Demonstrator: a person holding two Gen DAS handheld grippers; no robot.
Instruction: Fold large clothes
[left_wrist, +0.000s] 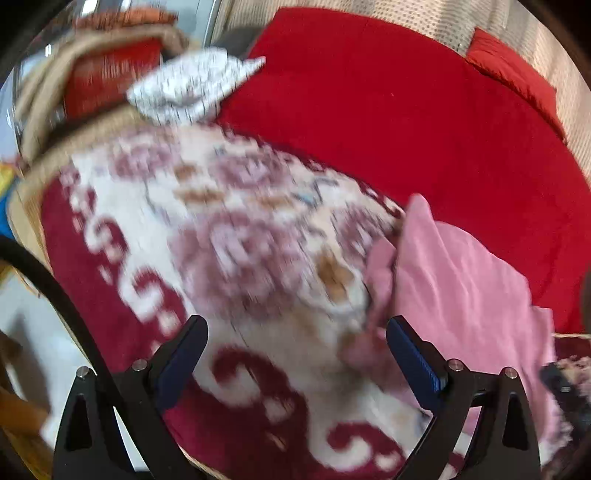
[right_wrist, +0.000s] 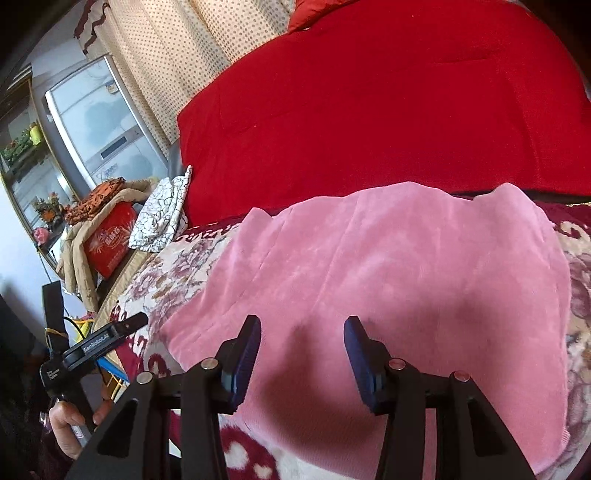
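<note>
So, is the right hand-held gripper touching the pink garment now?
Apart. In the right wrist view, the right hand-held gripper has open jaws with nothing between them, and its shadow falls separately on the pink garment below.

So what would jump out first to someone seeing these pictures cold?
Probably the big bright red quilt across the back of the bed. Next, the soft pink garment spread on the maroon-and-cream floral blanket in front of it. Both the right gripper and the left gripper hover open above the fabric.
</note>
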